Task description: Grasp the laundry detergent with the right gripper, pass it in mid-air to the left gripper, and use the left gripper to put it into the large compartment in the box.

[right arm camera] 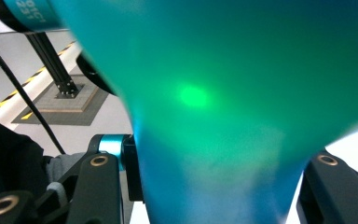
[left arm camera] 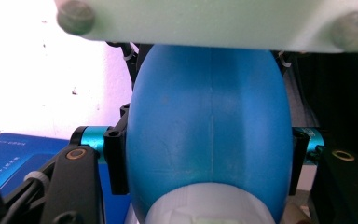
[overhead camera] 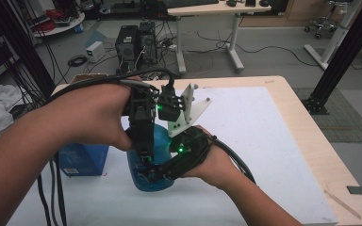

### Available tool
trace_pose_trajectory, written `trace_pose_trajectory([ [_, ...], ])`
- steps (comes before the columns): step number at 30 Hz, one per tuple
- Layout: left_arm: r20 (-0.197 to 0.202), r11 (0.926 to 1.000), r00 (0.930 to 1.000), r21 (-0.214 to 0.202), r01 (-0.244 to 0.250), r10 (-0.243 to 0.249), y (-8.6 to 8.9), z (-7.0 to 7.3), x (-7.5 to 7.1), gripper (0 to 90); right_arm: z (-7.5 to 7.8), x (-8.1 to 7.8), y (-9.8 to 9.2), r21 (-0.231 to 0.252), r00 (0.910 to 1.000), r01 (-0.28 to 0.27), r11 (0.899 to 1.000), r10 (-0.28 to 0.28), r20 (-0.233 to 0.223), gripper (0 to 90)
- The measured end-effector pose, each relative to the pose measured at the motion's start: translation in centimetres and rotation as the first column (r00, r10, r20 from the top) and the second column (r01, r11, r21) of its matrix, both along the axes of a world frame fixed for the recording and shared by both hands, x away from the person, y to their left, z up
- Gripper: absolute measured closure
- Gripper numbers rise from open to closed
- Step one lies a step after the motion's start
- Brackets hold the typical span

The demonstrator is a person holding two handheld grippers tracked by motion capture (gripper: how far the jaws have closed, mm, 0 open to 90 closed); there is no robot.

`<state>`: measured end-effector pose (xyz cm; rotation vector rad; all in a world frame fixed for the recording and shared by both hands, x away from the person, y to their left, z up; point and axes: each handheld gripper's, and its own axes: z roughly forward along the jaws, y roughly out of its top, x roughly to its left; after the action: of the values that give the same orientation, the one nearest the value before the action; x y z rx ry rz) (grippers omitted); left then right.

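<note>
white mat [overhead camera: 245,141]: blue bottle [overhead camera: 162,141] upright, both grippers clamping.

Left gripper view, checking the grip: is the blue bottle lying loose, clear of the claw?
No: the blue bottle sits squeezed between both sides of the left claw, touching each.

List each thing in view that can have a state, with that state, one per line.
Blue bottle: on the white mat, held by both grippers.
Left gripper: shut on the blue bottle, a jaw on each side of its body.
Right gripper: shut on the blue bottle, low down.
Blue box: resting on the mat left of the bottle, untouched.
</note>
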<state>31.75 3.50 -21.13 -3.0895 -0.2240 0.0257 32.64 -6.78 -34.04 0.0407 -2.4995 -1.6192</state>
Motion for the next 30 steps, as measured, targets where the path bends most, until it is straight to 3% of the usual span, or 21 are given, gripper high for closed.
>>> trace_pose_trajectory([
  [6,0.006,1.0,1.0,0.005,-0.008,0.008,-0.1,-0.2,-0.1,38.4,-0.2,0.1,0.0,-0.004,0.9999,-0.01,1.0,0.01,0.003,43.2],
  [11,-0.007,0.9999,0.9999,0.005,-0.012,0.012,-0.1,-0.4,0.1,38.4,-0.2,0.2,-0.8,0.009,0.9982,0.058,0.998,-0.059,0.016,22.4],
  [16,-0.002,0.9997,0.9998,0.013,-0.022,0.022,0.2,-0.3,0.3,38.4,-0.5,0.5,-2.6,0.022,0.9962,0.087,0.996,-0.087,-0.003,20.7],
  [19,-0.003,0.9992,0.9993,0.013,-0.038,0.038,0.5,-0.3,0.4,38.4,-0.3,0.5,-3.6,0.042,0.9967,0.08,0.996,-0.079,-0.019,13.3],
  [24,-0.006,0.998,0.9981,0.018,-0.061,0.061,1.1,-0.1,0.8,38.3,0.5,0.5,-5.4,0.09,0.9987,0.042,0.995,-0.039,-0.032,13.3],
  [30,-0.006,0.9952,0.9953,0.016,-0.097,0.097,2.1,0.9,1.2,38.3,1.0,1.0,-7.3,0.072,0.9983,0.058,0.996,-0.057,-0.016,13.1],
])
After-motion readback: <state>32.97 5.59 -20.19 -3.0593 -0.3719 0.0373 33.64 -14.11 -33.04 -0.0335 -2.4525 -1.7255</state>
